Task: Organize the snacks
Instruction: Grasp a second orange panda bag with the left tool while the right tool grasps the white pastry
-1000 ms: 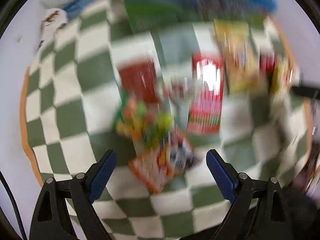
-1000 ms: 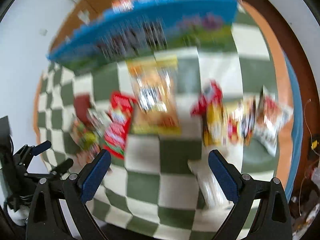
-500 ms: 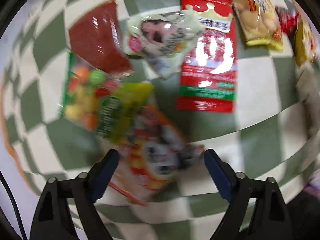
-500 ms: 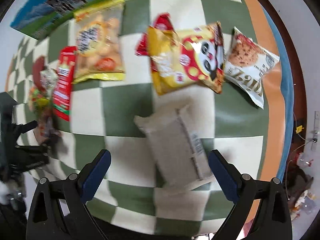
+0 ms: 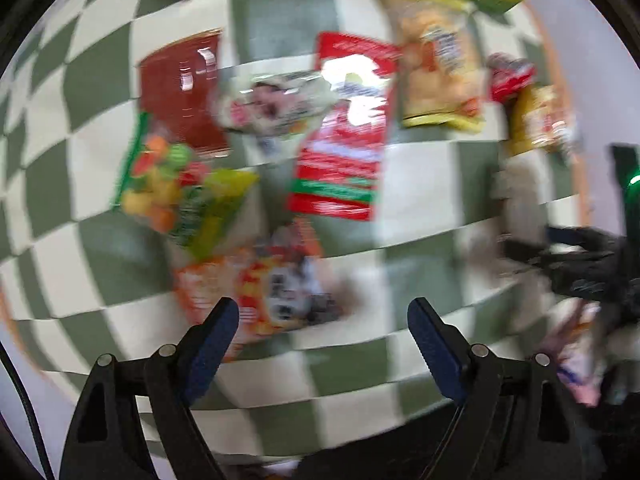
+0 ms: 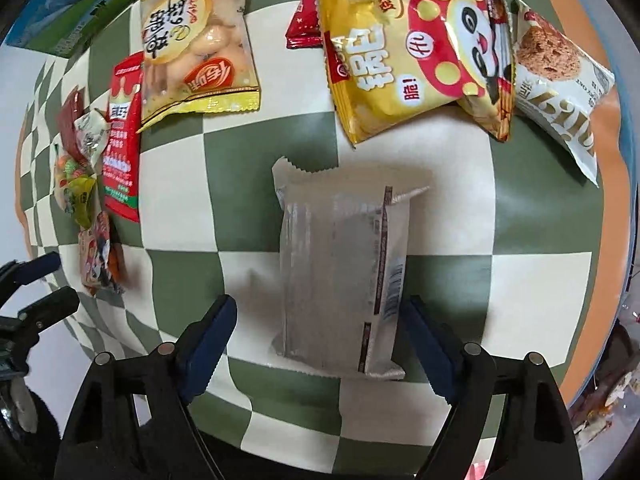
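My right gripper (image 6: pixel 320 320) points down over a silver-white snack packet (image 6: pixel 340 264) lying flat on the green-and-cream checked cloth (image 6: pixel 540 208). Its jaws are closing with the packet between them; the right pad is at the packet's edge, while a gap remains at the left pad. My left gripper (image 5: pixel 322 320) is open just above an orange-and-white snack packet (image 5: pixel 256 288), which lies just ahead of its fingertips, untouched. This view is blurred. The left gripper (image 6: pixel 46 286) also shows at the left edge of the right wrist view.
Several other snacks lie on the cloth: a yellow panda bag (image 6: pixel 408 52), a white cookie packet (image 6: pixel 560 80), a bag of puffs (image 6: pixel 196 40), a tall red packet (image 5: pixel 344 132), a fruit-candy bag (image 5: pixel 172 184). A blue-green box (image 6: pixel 68 12) stands at the back.
Both grippers have come down toward the cloth. The right one's jaws have narrowed around the silver-white packet. The left one's jaws have narrowed a little and now hang over the orange packet.
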Available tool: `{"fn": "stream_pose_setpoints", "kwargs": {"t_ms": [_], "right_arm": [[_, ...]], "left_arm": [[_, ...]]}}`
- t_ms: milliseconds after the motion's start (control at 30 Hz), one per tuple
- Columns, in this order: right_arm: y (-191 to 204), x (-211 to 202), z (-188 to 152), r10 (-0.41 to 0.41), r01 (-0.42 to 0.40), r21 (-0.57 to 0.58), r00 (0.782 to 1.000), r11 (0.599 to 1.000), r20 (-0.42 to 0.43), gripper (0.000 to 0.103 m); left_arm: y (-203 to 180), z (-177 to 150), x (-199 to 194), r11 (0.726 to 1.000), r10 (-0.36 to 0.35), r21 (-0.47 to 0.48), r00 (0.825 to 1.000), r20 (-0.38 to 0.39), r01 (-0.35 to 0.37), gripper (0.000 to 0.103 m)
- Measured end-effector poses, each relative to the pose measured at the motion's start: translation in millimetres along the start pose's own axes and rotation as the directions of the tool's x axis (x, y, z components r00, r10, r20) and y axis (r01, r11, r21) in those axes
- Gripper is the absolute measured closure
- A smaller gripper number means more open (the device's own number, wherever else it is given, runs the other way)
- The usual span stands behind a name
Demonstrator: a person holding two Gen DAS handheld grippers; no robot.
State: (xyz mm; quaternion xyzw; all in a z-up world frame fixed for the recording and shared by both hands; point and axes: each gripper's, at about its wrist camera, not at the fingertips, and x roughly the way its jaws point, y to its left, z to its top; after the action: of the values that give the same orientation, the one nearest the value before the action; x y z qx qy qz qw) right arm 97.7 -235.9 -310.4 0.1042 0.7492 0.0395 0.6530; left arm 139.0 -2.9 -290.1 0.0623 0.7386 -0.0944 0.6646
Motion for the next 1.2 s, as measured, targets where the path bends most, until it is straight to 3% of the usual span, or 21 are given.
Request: {"fn": "stream_pose_setpoints", "kwargs": {"t_ms": [67,133,233,300,333,433,500,567,633,700,767,867,900,967,1033,1100,1200], "right_arm": [[2.0,3.9,2.8,-0.009,0.009,0.013,1.000,1.000,0.008,0.016],[7.7,8.9,2.7,-0.017,0.016,0.010,1.000,1.000,0.017,0.016],[12.0,10.5,3.3,-0.017,0.017,0.008,1.000,1.000,0.014,0.016],[15.4,12.3,2.2,-0.019,0.019,0.004,1.000,1.000,0.006,0.016],[18.4,14.7,0.3,-0.020,0.020,0.002,1.000,1.000,0.003,0.016],[38.7,23.6,-2.0,-0.038,0.038,-0.015,0.999,0.999,-0.011,0.016],[49.9,27.3,-0.4,-0.058,0.057,-0.038,0.998,0.998,-0.018,0.016],[60.2,31.2,1.0,-0.077,0.076,-0.052,0.997,0.996,-0.023,0.016],[65.9,34.0,2.0,-0.092,0.091,-0.058,0.996,0.994,-0.017,0.016],[69.8,33.9,1.3,-0.110,0.110,-0.064,0.994,0.992,0.004,0.029],[78.8,34.0,0.3,-0.127,0.129,-0.081,0.992,0.988,0.030,0.040],[79.7,30.9,-1.8,-0.120,0.123,-0.099,0.992,0.988,0.038,0.040],[80.0,30.5,-2.6,-0.127,0.130,-0.110,0.991,0.985,0.039,0.041],[76.9,27.7,-9.1,-0.143,0.147,-0.146,0.989,0.978,0.032,0.041],[77.7,29.3,-12.5,-0.140,0.139,-0.171,0.990,0.975,0.010,0.040],[74.8,29.7,-13.2,-0.107,0.103,-0.162,0.994,0.981,-0.018,0.036],[66.3,25.5,-12.4,-0.047,0.045,-0.113,0.999,0.993,-0.018,0.028]], "left_arm": [[10.5,-0.6,5.9,0.998,0.046,-0.037,0.999,0.021,-0.046,0.017],[12.5,-2.4,6.1,0.996,0.087,-0.014,0.995,0.053,-0.086,0.017],[-5.3,-17.0,0.6,0.983,0.099,0.146,0.991,0.090,-0.112,0.017],[-24.2,-30.3,3.0,0.929,0.186,0.302,0.975,0.122,-0.215,0.017],[-33.1,-36.4,10.4,0.880,0.243,0.386,0.961,0.132,-0.275,0.017],[-41.4,-41.0,39.7,0.796,0.337,0.499,0.936,0.103,-0.342,0.017],[-41.1,-37.4,56.9,0.770,0.365,0.532,0.927,0.087,-0.353,0.017],[-42.6,-32.2,70.8,0.762,0.372,0.547,0.926,0.071,-0.348,0.017],[-53.2,-23.3,80.2,0.774,0.352,0.541,0.934,0.064,-0.329,0.019],[-46.3,-11.2,78.7,0.832,0.305,0.477,0.952,0.034,-0.284,0.031],[-34.9,7.0,66.5,0.916,0.241,0.330,0.970,-0.004,-0.226,0.036],[-12.1,20.3,60.3,0.995,0.095,0.051,0.993,-0.073,-0.091,0.036],[-5.9,23.2,59.0,0.999,0.023,-0.027,0.997,-0.077,-0.025,0.036],[7.6,29.1,57.7,0.980,-0.112,-0.174,0.990,-0.079,0.097,0.036],[14.7,31.9,56.4,0.962,-0.187,-0.213,0.980,-0.068,0.169,0.036],[19.5,34.9,53.0,0.960,-0.213,-0.202,0.975,-0.067,0.195,0.036],[15.7,31.8,51.5,0.976,-0.181,-0.138,0.981,-0.076,0.170,0.035]]}}
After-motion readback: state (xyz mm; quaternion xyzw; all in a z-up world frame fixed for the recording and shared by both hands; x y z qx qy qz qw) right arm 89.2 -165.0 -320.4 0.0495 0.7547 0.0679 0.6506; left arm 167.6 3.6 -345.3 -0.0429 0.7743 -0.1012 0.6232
